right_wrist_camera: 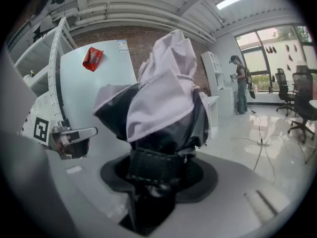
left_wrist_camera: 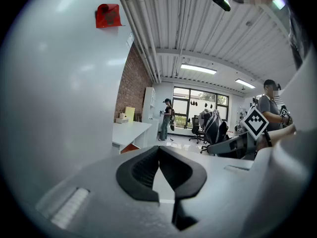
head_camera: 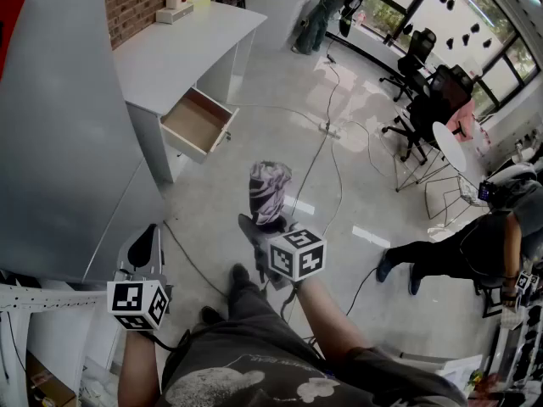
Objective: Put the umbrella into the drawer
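Observation:
My right gripper point(head_camera: 257, 227) is shut on the lower end of a folded umbrella point(head_camera: 269, 191), black with pale lilac fabric, which stands upright above the floor. In the right gripper view the umbrella point(right_wrist_camera: 163, 93) fills the middle, its strapped base wedged in my right gripper point(right_wrist_camera: 157, 168). The open wooden drawer point(head_camera: 198, 123) juts from under the white desk point(head_camera: 182, 45), well ahead and to the left of the umbrella. My left gripper point(head_camera: 145, 246) hangs low at the left beside a grey panel. Its jaws point(left_wrist_camera: 158, 148) touch at the tips with nothing between them.
A tall grey panel point(head_camera: 59, 134) stands close on the left. Cables point(head_camera: 327, 155) trail over the pale floor. Office chairs point(head_camera: 416, 100) and a round table point(head_camera: 448, 145) stand at the right. One person point(head_camera: 327, 7) stands far off, another point(head_camera: 475, 244) is close at the right.

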A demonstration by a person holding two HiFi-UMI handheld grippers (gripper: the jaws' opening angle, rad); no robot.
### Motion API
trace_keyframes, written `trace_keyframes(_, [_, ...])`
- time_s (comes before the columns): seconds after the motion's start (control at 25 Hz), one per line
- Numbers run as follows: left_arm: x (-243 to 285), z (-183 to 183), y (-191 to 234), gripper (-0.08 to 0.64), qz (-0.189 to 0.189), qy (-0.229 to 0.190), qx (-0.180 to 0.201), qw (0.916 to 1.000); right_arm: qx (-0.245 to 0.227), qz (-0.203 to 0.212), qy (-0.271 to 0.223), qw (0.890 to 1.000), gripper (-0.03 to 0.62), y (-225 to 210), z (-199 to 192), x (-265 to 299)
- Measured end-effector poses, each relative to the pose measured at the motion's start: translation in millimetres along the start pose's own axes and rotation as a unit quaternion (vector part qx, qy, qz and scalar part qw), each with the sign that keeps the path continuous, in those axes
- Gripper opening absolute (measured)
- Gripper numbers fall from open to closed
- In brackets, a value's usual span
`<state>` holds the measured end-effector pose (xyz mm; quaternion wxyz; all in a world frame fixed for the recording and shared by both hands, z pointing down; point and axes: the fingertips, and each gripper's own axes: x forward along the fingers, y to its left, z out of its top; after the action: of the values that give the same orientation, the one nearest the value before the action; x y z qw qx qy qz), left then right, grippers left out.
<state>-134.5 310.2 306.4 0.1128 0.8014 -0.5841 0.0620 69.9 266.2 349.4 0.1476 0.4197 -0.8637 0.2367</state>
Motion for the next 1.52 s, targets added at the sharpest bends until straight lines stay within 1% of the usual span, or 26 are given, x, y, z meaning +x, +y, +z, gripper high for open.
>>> trace_keyframes(0.4, [8, 11, 3, 0.011, 0.000, -0.009, 0.005, 0.9999, -0.007, 0.001, -0.007, 1.000, 0.189, 0, 12, 2])
trace_keyframes(0.64, [11, 6, 8, 0.009, 0.008, -0.008, 0.038, 0.9992, -0.016, 0.000, -0.011, 1.000, 0.189, 4, 13, 2])
trace_keyframes(0.68, [11, 6, 10, 0.009, 0.010, -0.008, 0.037, 0.9993, -0.016, -0.002, -0.010, 1.000, 0.189, 5, 13, 2])
trace_keyframes(0.8, [7, 1, 13, 0.009, 0.013, -0.005, 0.016, 0.9998, -0.012, -0.007, -0.007, 1.000, 0.190, 6, 8, -2])
trace_keyframes(0.92, [12, -2, 17, 0.009, 0.020, -0.001, 0.008, 0.9998, 0.003, -0.005, -0.011, 1.000, 0.190, -1, 7, -3])
trace_keyframes(1.08, [33, -1, 20, 0.009, 0.020, -0.003, 0.017, 0.9997, 0.018, -0.005, -0.014, 1.000, 0.190, -24, 9, 10])
trace_keyframes(1.24, [64, 9, 18, 0.009, 0.030, -0.001, 0.027, 0.9992, 0.022, 0.005, -0.022, 1.000, 0.190, -55, 29, 27])
trace_keyframes(1.4, [111, 16, 8, 0.009, 0.046, 0.001, 0.032, 0.9984, 0.023, 0.027, -0.017, 0.999, 0.190, -98, 47, 51])
trace_keyframes(1.52, [156, 19, 3, 0.009, 0.060, 0.011, 0.026, 0.9978, 0.019, 0.049, -0.008, 0.999, 0.190, -134, 67, 75])
